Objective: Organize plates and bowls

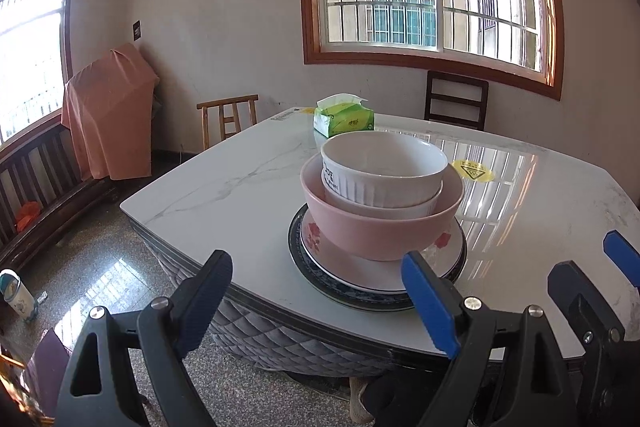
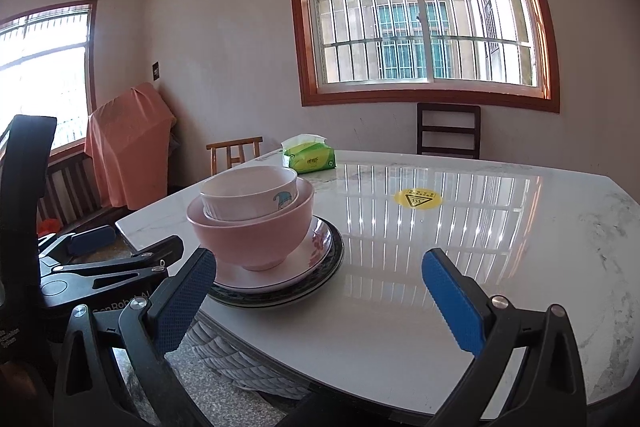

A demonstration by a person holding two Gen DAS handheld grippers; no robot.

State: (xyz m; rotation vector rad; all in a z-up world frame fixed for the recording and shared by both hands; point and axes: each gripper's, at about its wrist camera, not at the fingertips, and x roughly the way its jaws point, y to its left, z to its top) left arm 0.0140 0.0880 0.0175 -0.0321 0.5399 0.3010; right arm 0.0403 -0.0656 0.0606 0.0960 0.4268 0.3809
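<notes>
Resting ahead of the wide-open, empty left gripper (image 1: pixel 326 301): white ribbed ceramic bowl (image 1: pixel 384 169) nested in pink ceramic bowl (image 1: pixel 380 227), on stacked floral plate (image 1: pixel 360 273) and dark-rimmed plate (image 1: pixel 316 277). Right gripper (image 2: pixel 318 297) wide open, empty; stack ahead-left.

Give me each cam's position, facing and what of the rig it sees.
Left wrist: low off the table's near edge, facing the dish stack and barred window; own left tool open, right tool at right.
Right wrist: right of the first, facing across the tabletop, stack at left; own right tool open, left tool at left.
Shared: stack, tissue pack, yellow sticker, window.
</notes>
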